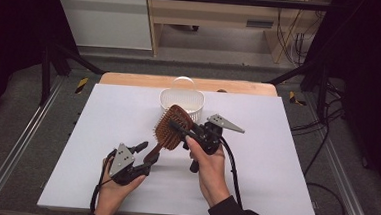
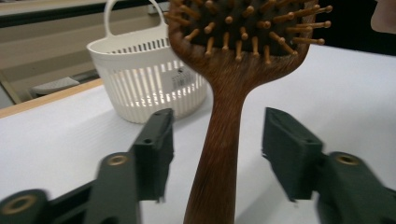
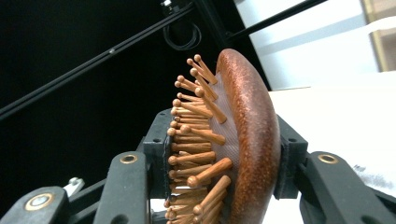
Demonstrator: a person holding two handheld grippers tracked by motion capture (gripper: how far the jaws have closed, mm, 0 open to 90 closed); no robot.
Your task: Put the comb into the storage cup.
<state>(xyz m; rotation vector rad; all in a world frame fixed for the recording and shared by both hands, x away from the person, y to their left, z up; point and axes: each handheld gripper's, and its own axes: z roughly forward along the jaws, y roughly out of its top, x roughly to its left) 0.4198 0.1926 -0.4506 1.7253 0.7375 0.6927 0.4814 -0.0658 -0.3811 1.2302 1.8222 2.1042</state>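
A brown wooden hairbrush (image 1: pixel 169 129) with wooden pins is held up over the white table top, its head toward the basket and its handle slanting down to the left. My right gripper (image 1: pixel 177 127) is shut on the brush head; in the right gripper view its jaws press the pin side and the rounded back of the hairbrush (image 3: pixel 252 140). My left gripper (image 1: pixel 145 155) sits at the handle end. In the left gripper view the handle of the hairbrush (image 2: pixel 224 140) stands between the open jaws with a gap on each side.
A white slotted plastic basket (image 1: pixel 166 98) with a hoop handle stands at the back middle of the table, just beyond the brush head. The white table top (image 1: pixel 275 158) spreads wide to both sides. Dark frame rails and cables run beside the table.
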